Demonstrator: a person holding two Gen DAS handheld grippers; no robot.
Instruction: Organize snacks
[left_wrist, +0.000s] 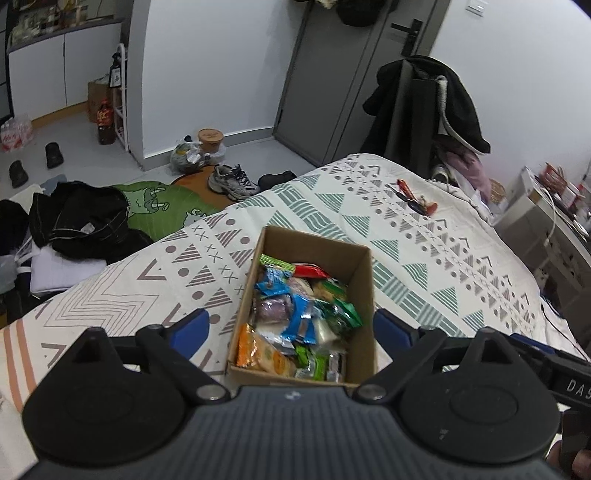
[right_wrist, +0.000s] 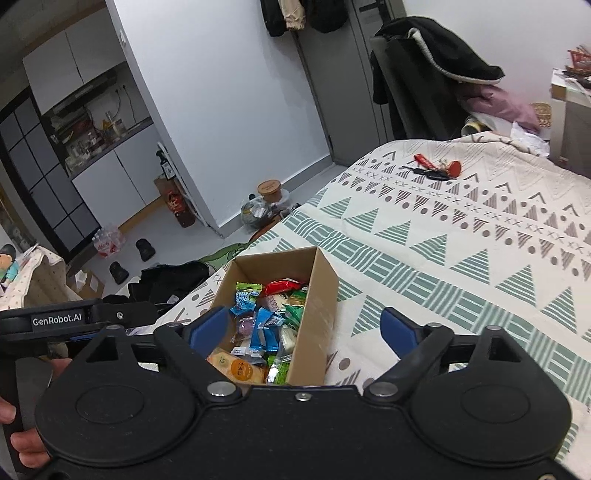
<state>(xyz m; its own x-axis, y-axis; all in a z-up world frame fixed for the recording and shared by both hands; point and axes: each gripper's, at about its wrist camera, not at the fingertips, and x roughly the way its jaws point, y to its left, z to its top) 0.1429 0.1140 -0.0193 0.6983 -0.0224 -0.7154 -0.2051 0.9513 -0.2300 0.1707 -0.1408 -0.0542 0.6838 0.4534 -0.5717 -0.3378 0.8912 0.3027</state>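
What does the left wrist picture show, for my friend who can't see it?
An open cardboard box full of colourful snack packets sits on a bed with a patterned bedspread. The left gripper hangs over the box with its blue jaws wide open and holding nothing. Behind are keys on the bed, shoes on the floor and a grey door.

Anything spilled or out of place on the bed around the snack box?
No snacks lie loose. The packets sit piled inside the cardboard box, which stands upright on the bedspread. The only stray item is a bunch of keys with red tags farther up the bed, apart from the box.
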